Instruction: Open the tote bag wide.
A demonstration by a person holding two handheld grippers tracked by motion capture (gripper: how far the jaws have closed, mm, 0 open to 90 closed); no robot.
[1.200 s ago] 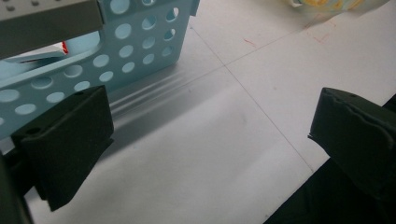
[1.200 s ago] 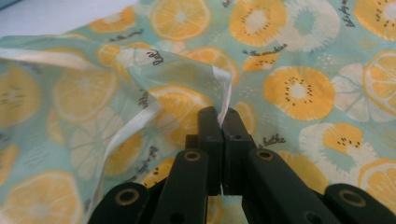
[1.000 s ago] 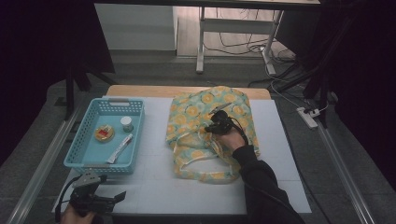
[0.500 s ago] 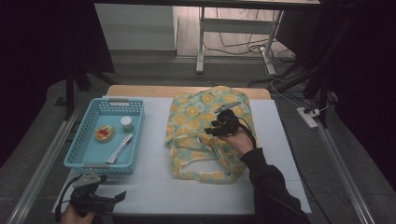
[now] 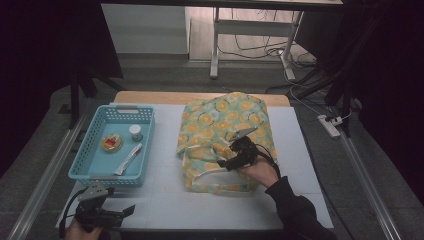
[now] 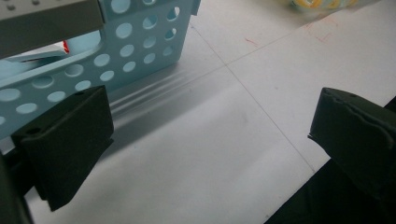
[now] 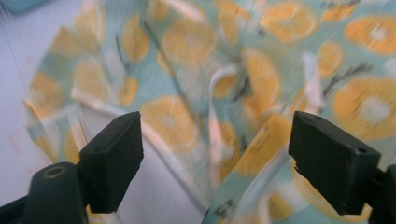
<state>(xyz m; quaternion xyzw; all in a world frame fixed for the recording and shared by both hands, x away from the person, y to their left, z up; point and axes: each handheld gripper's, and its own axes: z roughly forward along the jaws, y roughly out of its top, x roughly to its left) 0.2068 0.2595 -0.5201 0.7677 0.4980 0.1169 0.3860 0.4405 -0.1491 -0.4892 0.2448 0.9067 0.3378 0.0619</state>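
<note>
The orange-print cloth bag (image 5: 222, 132) lies crumpled across the middle of the white tabletop (image 5: 300, 145), its pale handles (image 5: 207, 177) toward my near edge. My right gripper (image 5: 231, 162) hangs over its near half; its fingers (image 7: 116, 154) have just been opening and stand wide with nothing pinched between them. To the left sits the blue basket (image 5: 82, 167). My left gripper (image 5: 125, 212) rests near its front corner, fingers (image 6: 70, 140) spread apart and empty.

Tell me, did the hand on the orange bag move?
Yes. The right gripper slid down the bag toward its near edge, away from the basket's far end, its jaws just opening with nothing between them.
</note>
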